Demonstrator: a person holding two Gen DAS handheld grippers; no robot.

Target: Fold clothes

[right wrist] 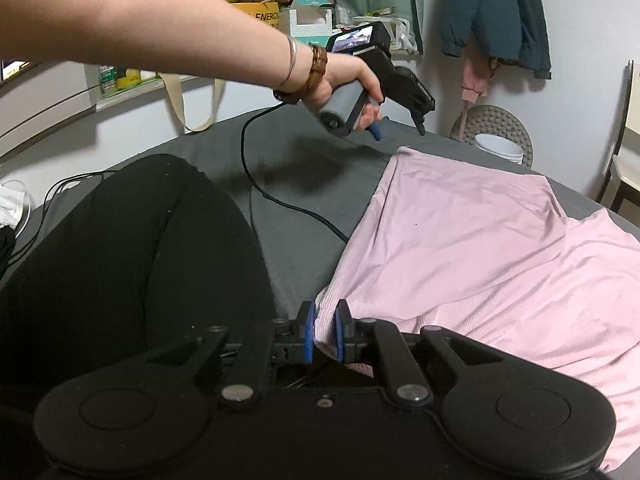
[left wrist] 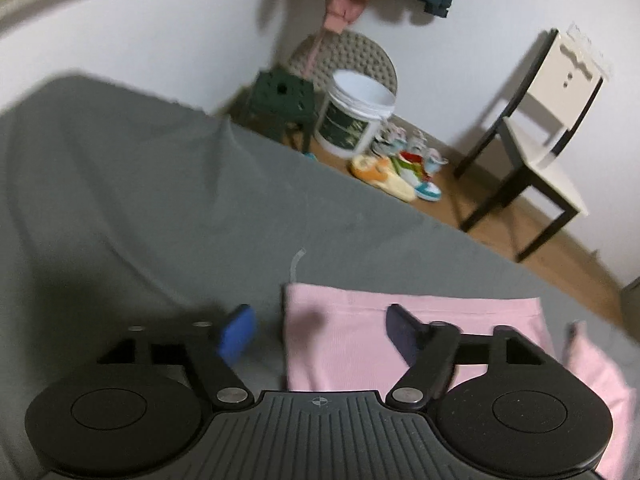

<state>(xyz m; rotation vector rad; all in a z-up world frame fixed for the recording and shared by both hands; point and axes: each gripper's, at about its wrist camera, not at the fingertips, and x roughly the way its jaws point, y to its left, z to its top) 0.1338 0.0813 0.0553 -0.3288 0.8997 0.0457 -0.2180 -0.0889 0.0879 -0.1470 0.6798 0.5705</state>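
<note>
A grey sheet [right wrist: 304, 240] covers the bed, wrinkled in places, and a pink garment [right wrist: 480, 240] lies spread over its right half, reaching the near edge. The right gripper [right wrist: 325, 334] sits at the garment's near left corner with its jaws narrow, pinching a fold of the pink cloth between the blue pads [right wrist: 308, 332]. The left gripper [left wrist: 320, 332], seen from its own camera, hovers above the far corner of the garment with its jaws wide and nothing between them; one finger is over the grey sheet, the other over the pink cloth. In the right wrist view a bare forearm with bracelets reaches across, and the hand [right wrist: 348, 84] grips that left gripper's handle; a black cable [right wrist: 256, 184] trails from it down over the sheet. A leg in black [right wrist: 132, 264] fills the near left of that view. Beyond the bed the floor is wood, with a white bucket [left wrist: 356, 116], a dark green stool [left wrist: 280, 100], a row of bright shoes [left wrist: 400, 168] and a white chair with black legs [left wrist: 540, 136] along a white wall. A teal jacket [right wrist: 496, 16] hangs on the wall, and a cluttered shelf [right wrist: 280, 8] stands at the far left.
</note>
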